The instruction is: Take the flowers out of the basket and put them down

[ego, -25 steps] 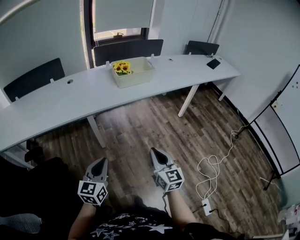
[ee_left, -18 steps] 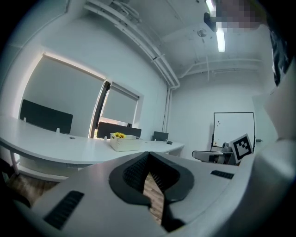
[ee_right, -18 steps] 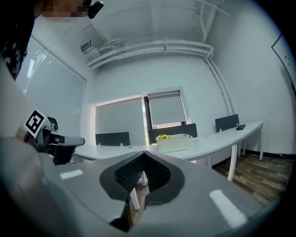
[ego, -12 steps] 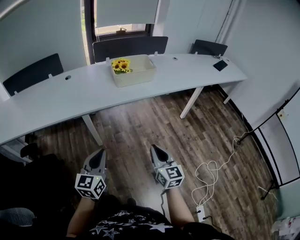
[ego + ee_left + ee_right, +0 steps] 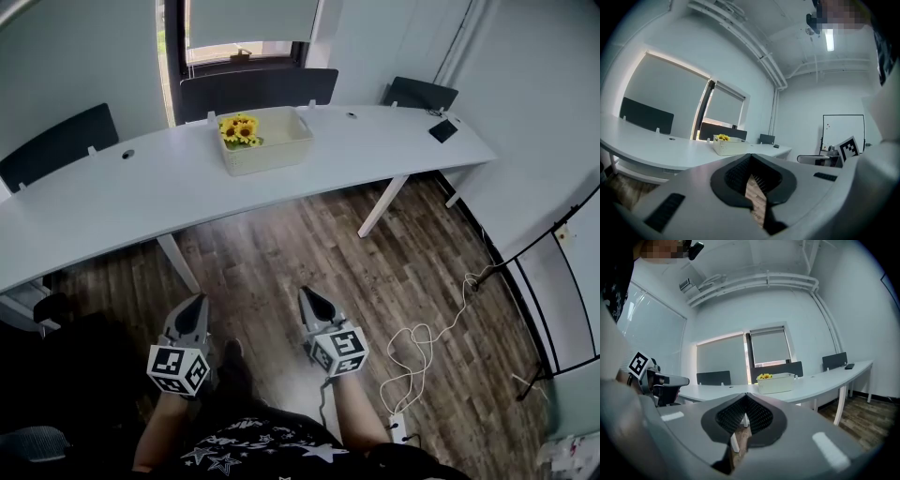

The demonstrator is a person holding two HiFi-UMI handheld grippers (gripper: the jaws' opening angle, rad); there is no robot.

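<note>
Spreading widest of all is the wood floor [image 5: 309,253], and across it runs the long white table [image 5: 112,197], with three dark chairs [image 5: 258,89] lined up behind its far edge. On the tabletop, close to that far edge and about midway along, sits the cream basket [image 5: 272,155], upright. Down near the person, well apart from the table, the left gripper [image 5: 198,300] and right gripper [image 5: 306,293] hang side by side over the floor, both pointing at the table, each with jaws pressed together and nothing in them. Smallest of the lot: the yellow flowers [image 5: 238,128], tucked in the basket's left end, untouched.
</note>
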